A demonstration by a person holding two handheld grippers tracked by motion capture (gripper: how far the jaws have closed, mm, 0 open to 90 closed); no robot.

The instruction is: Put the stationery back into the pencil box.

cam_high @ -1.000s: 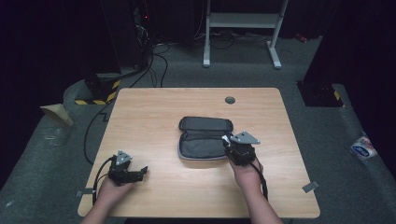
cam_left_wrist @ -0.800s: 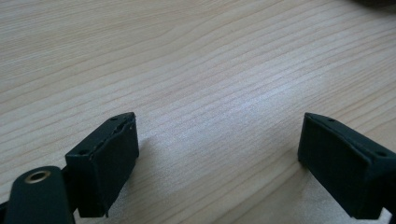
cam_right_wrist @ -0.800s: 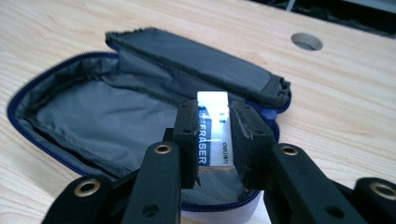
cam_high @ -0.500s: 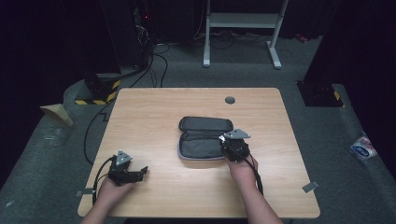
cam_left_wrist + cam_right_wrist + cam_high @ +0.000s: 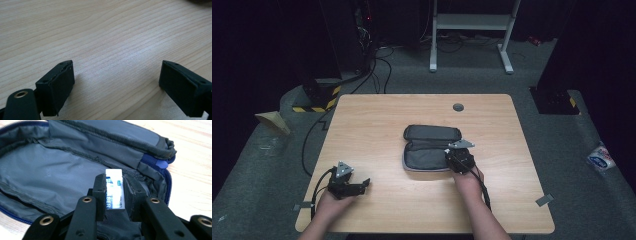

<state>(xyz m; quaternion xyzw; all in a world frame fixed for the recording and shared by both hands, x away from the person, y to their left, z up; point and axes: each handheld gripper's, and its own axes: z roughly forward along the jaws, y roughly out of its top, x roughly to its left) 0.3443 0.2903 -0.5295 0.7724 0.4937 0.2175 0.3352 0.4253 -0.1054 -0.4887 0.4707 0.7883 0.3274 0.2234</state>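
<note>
An open grey pencil case (image 5: 427, 150) with a blue zipper lies in the middle of the wooden table (image 5: 377, 120). My right gripper (image 5: 458, 159) hovers over the case's right end, shut on a white eraser (image 5: 114, 188) with blue print, held upright between the jaws just above the case's grey lining (image 5: 50, 172). My left gripper (image 5: 362, 185) rests near the table's front left, well apart from the case. In the left gripper view its jaws stand wide apart over bare wood (image 5: 112, 50), with nothing between them.
A round cable grommet (image 5: 458, 107) sits near the table's far edge. Cables and a white stand (image 5: 472, 30) are on the floor behind the table. A piece of tape (image 5: 544, 200) marks the front right corner.
My right gripper has moved left and slightly forward with the eraser, from beside the case's right end to over its opening. The left gripper has stayed put.
</note>
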